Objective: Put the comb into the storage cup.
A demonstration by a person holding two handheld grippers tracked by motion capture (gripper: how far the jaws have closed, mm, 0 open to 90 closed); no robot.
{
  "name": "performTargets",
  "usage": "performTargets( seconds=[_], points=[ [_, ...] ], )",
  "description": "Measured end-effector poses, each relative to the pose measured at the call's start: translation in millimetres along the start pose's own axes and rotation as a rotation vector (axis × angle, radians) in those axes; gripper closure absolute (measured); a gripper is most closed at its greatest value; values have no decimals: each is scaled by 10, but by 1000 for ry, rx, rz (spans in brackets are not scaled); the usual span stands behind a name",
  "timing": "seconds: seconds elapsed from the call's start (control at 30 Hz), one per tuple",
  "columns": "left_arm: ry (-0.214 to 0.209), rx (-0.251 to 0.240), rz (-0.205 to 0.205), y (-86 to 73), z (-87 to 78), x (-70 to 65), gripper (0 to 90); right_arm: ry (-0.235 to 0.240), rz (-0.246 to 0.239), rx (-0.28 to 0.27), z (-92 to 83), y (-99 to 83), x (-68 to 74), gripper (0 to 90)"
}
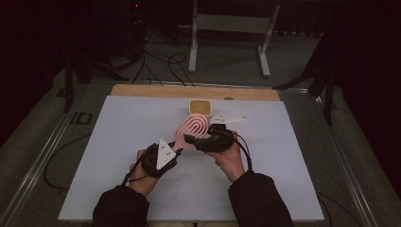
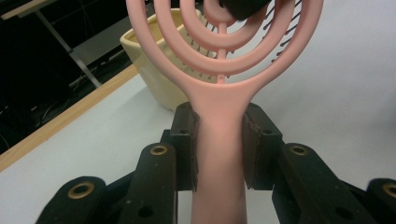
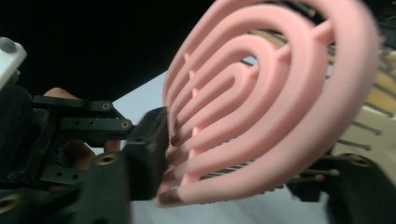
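The left tongs (image 2: 219,149) were clamped on the handle of the pink brush (image 2: 224,93); the right tongs (image 3: 224,186) were closed around its ringed head, pads on both sides; the brush was held above the desk (image 1: 118,142), near a cream bowl (image 1: 200,108); it was judged light, stiff, smooth, with springy bristles; the handle seemed the safest hold.

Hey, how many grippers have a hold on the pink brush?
2. The left gripper clamps the brush handle; the right gripper grips the edge of its looped head, just before the yellow cup.
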State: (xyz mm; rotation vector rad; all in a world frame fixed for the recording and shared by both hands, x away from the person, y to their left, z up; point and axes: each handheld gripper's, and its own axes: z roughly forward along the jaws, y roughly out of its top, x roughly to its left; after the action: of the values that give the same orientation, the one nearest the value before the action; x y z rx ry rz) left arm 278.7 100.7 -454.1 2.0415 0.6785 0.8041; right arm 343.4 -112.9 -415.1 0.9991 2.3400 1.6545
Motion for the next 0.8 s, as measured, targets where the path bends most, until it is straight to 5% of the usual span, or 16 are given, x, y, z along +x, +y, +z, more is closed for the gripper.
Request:
performTargets(
  seconds=[0.33,0.8],
  points=[
    [-9,-8,7,-9,6,-16,702,85,85,-10,7,-15,-60,529],
    [-18,2,11,-26,31,-33,701,130,112,14,10,-18,-45,609]
  ],
)
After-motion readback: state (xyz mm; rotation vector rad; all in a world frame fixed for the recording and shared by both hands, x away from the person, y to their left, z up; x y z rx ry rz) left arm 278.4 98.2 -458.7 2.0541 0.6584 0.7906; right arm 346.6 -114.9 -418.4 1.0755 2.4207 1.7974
